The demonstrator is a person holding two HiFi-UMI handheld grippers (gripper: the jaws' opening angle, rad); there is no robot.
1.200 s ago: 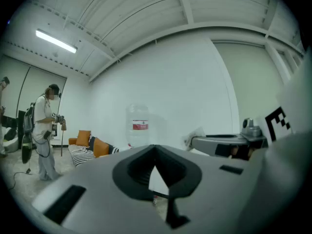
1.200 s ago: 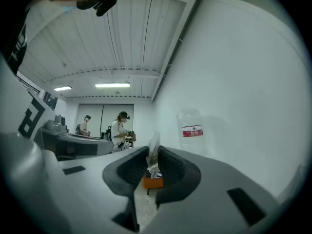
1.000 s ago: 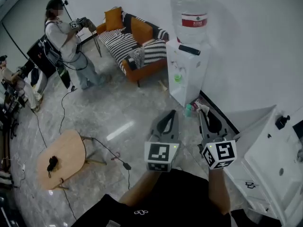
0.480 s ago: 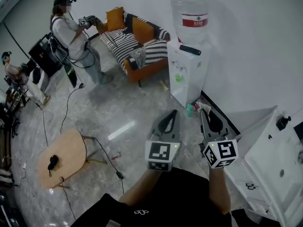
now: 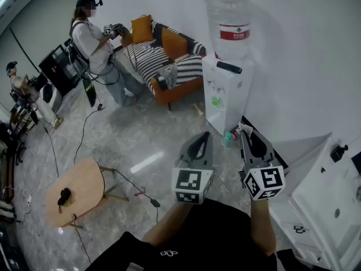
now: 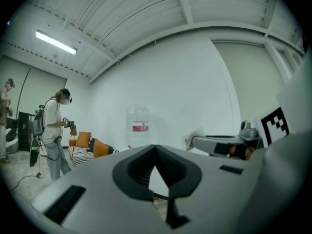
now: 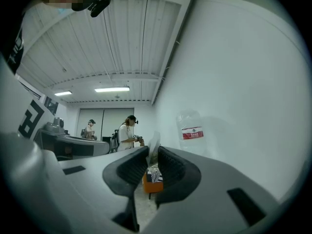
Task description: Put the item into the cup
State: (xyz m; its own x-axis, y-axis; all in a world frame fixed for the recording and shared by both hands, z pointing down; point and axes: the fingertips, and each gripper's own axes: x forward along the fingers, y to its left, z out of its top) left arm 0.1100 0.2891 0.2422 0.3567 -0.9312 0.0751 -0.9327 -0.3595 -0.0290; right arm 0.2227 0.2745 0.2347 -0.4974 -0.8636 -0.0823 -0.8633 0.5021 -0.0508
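My right tool [image 5: 243,133] pinches a thin white paper-like scrap [image 7: 153,144] that may slip out mid-air. My left tool [image 6: 155,148] is clenched, empty.

Head camera: high, faces forward and steeply down; left claw [image 5: 206,134] and right claw [image 5: 243,132] close below, floor far beneath.
Left claw camera: behind own shut jaws, looks along them, roughly level across room.
Right claw camera: same mount, tilted up, much ceiling.
Shared by all three: water dispenser [image 5: 227,83], orange sofa [image 5: 163,61], standing person [image 5: 96,49].
Left claw view catches right claw side-on, white scrap [image 6: 197,133] at tip.
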